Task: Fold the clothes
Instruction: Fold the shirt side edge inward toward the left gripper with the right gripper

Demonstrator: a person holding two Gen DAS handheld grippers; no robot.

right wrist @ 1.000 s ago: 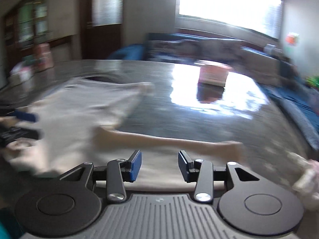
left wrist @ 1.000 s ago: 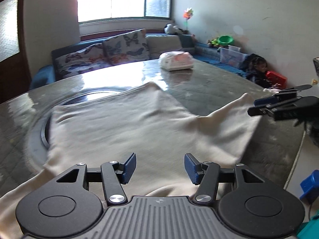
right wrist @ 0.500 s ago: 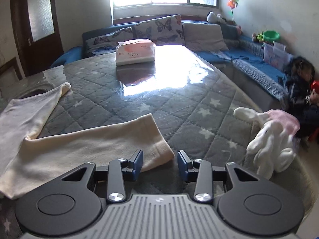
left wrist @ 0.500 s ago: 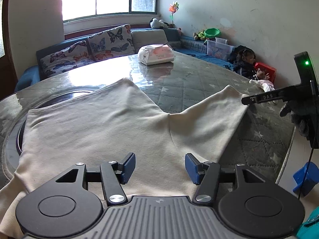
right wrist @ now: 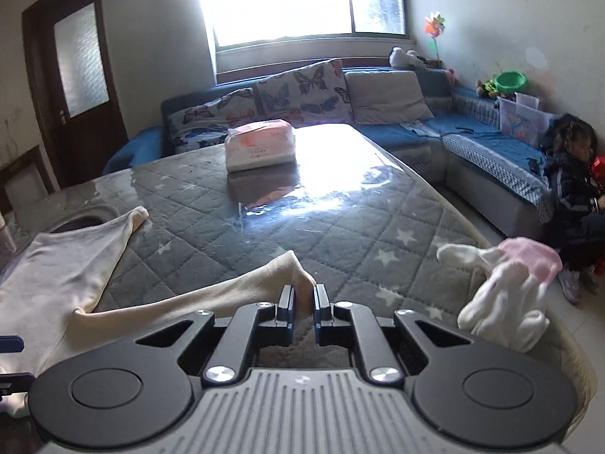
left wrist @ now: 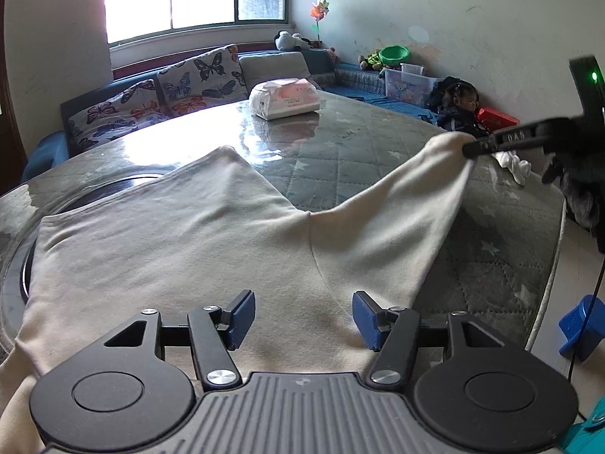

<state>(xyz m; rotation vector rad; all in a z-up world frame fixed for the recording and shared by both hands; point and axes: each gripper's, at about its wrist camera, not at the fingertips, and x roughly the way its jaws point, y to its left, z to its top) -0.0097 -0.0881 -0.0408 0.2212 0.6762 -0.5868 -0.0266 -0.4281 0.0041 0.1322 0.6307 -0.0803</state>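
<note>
The cream-coloured soft knit garment (left wrist: 181, 234) lay spread mostly flat over the round quilted grey table with a glossy clear cover (left wrist: 363, 151), two long tapering ends pointing away from the near edge. The right gripper (right wrist: 302, 297) had its jaws pinched nearly together on the tip of the right-hand end (right wrist: 298, 276), and that end was lifted a bit off the table, sagging in the middle. The left gripper (left wrist: 302, 314) hung over the near part of the cloth with its jaws wide apart, holding nothing.

As for progress, I couldn't see a single fold line in the thing, so my guess was it all remained to be folded, with the pinched end looking ready to be carried across.

Room-wise it looked fine: lots of bare table beyond the cloth. The white-and-pink plastic pack of tissues (right wrist: 261, 145) sat well off at the far side. The pink-and-white small fabric piece (right wrist: 506, 295) sat at the right rim near the right gripper, so I'd watch that. The near hem drooped over the table edge too, and the slick cover might let it slide.
</note>
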